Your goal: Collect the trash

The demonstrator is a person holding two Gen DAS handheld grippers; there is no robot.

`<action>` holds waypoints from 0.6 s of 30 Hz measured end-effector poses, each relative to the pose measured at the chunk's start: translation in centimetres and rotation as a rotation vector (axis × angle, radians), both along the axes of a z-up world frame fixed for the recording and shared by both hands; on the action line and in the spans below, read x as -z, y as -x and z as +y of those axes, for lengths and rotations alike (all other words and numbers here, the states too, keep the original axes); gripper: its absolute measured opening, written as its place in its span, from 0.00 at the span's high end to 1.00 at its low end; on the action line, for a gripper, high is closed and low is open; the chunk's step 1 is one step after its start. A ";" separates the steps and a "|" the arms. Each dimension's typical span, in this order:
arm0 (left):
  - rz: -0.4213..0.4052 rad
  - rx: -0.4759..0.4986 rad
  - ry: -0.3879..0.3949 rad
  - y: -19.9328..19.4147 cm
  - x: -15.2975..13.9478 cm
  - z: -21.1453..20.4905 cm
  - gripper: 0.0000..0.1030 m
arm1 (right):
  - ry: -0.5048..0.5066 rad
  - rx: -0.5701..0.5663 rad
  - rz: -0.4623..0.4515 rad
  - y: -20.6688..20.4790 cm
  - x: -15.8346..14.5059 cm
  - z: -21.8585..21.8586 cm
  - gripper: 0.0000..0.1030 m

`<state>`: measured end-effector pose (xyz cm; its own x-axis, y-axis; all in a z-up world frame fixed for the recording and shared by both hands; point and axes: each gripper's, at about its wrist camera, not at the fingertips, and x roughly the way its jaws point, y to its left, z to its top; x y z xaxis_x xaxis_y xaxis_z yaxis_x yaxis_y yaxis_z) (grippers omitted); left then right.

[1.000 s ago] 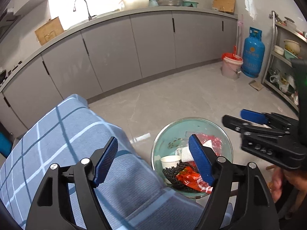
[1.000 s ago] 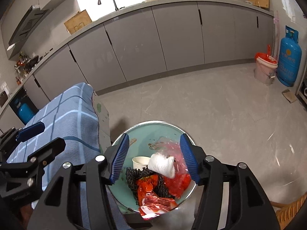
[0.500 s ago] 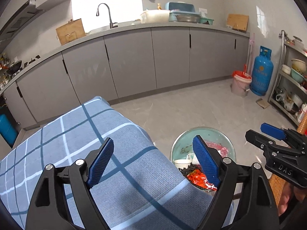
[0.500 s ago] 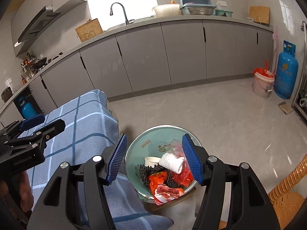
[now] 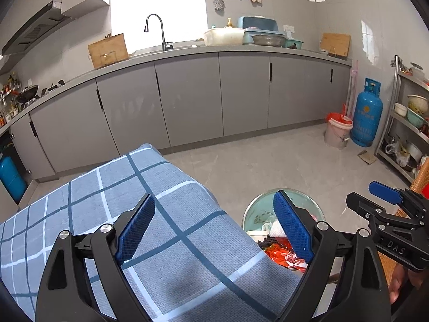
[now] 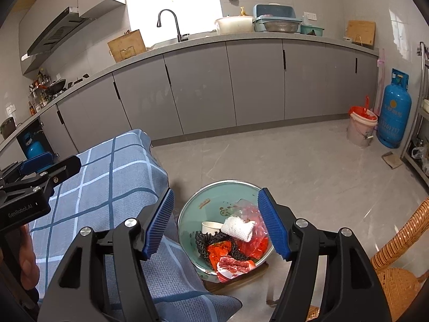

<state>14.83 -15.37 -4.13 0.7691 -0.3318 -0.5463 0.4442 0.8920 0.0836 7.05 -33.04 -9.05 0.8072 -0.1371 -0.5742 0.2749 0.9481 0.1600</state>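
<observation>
A pale green enamel basin [image 6: 214,196] [image 5: 257,206] sits low beside the table and holds the trash: a crumpled white tissue [image 6: 238,228], a small paper cup [image 6: 210,226], red plastic wrappers [image 6: 233,260] and a black mesh piece [image 6: 206,241]. My right gripper [image 6: 217,225] hovers above the basin, its jaws opening with nothing held between them. My left gripper [image 5: 214,228] hangs over the table's blue checked cloth [image 5: 174,228]; its jaws are opening wide and hold nothing. Each gripper shows at the edge of the other's view.
Grey kitchen cabinets [image 5: 187,94] with a sink tap [image 5: 158,29] line the back wall. A lined bucket [image 5: 337,128] and a blue gas cylinder [image 5: 367,112] stand at the right. A wicker chair [image 6: 399,263] is close on the right, a metal shelf rack [image 5: 407,123] beyond it.
Both grippers have risen and drawn back from the basin, which now looks smaller and lower. Both pairs of jaws have spread wider. More of the checked cloth shows.
</observation>
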 end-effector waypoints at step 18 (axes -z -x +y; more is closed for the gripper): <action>-0.002 -0.013 0.007 -0.2 0.1 0.7 0.12 | 0.006 -0.001 0.001 -0.1 -0.3 0.4 0.33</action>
